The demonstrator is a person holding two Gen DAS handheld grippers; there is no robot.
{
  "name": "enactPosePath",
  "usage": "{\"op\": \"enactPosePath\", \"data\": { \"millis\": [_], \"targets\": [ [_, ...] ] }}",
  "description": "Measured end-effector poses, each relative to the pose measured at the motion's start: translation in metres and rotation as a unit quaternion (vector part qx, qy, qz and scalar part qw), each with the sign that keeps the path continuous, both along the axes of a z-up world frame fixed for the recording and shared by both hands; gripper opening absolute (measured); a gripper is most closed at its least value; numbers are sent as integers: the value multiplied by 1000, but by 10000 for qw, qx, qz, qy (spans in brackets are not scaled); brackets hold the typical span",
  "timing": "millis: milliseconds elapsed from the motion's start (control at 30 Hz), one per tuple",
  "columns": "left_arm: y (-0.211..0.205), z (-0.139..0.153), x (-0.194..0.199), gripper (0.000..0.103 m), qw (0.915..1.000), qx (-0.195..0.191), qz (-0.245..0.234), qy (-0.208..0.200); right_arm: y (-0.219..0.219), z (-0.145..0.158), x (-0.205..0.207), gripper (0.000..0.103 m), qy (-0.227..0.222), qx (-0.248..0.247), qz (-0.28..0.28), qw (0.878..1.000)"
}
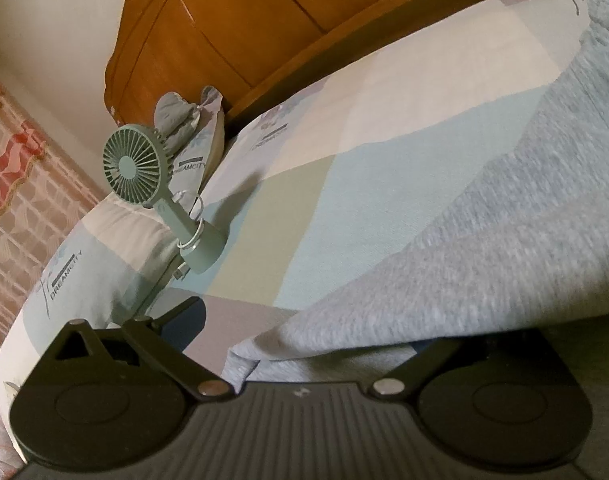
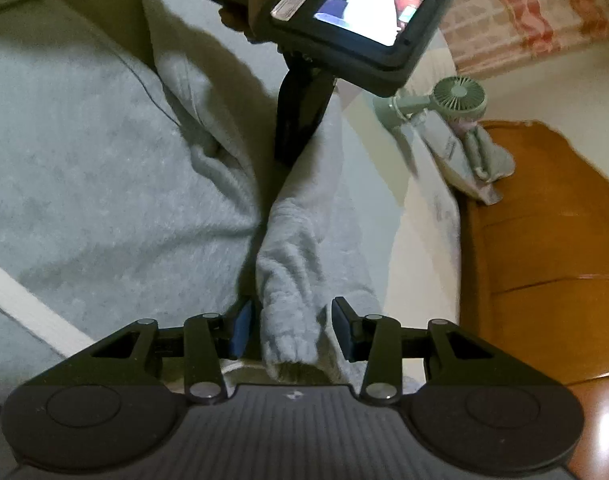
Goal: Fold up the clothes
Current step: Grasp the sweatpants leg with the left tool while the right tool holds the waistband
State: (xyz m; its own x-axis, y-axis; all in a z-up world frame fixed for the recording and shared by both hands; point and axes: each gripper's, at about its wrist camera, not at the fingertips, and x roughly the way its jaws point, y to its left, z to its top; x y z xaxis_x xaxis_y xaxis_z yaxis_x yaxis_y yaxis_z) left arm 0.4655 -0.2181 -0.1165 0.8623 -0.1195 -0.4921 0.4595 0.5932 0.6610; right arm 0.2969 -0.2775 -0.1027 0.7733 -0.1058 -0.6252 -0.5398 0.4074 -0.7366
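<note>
A grey fleece sweatshirt (image 1: 484, 240) lies spread over the bed, and its body (image 2: 104, 160) fills the left of the right wrist view. One sleeve (image 2: 300, 248) runs down the middle, its cuff lying between the fingers of my right gripper (image 2: 291, 328). That gripper stands open, and its blue pads (image 2: 242, 328) are clear of the cuff. My left gripper (image 1: 308, 332) has its jaws wide apart at the garment's edge. Cloth drapes over its right finger and hides it. The right wrist view shows the left gripper (image 2: 284, 156) from behind, held by a hand, pointing down at the sleeve's upper part.
A green handheld fan (image 1: 132, 168) stands on the patterned bed sheet (image 1: 324, 152) by a pillow (image 1: 192, 148). A wooden headboard (image 1: 244, 28) closes off the far side. A red and white curtain (image 1: 8, 168) hangs beyond the bed. A thin dark cord (image 2: 144, 84) crosses the garment.
</note>
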Motion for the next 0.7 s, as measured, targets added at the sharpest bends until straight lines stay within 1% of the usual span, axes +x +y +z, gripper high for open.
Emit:
{"op": "enactPosePath", "data": {
  "millis": [200,300,433,567,633,700],
  "targets": [
    [0,-1,0,100,10000,-35,-2,-7,14,-2,19,47,-99,-28,-160,9998],
    [2,-1,-1,100,10000,11,-67,-49,22,-11,25,47,-153,-202,-159,9996],
    [7,-2,-7,100,9981,312,-480,-225,19,-18,24,47,-179,-369,-64,9991],
    [14,-4,-11,100,9935,639,-785,-522,13,-15,25,45,-126,-187,-174,9996],
    [14,-7,-17,98,9889,826,-990,-739,13,-14,26,41,-86,-136,-179,9997],
    [12,-11,-24,92,9823,1027,-1248,-950,13,-12,25,40,-88,-153,-146,9997]
  ]
}}
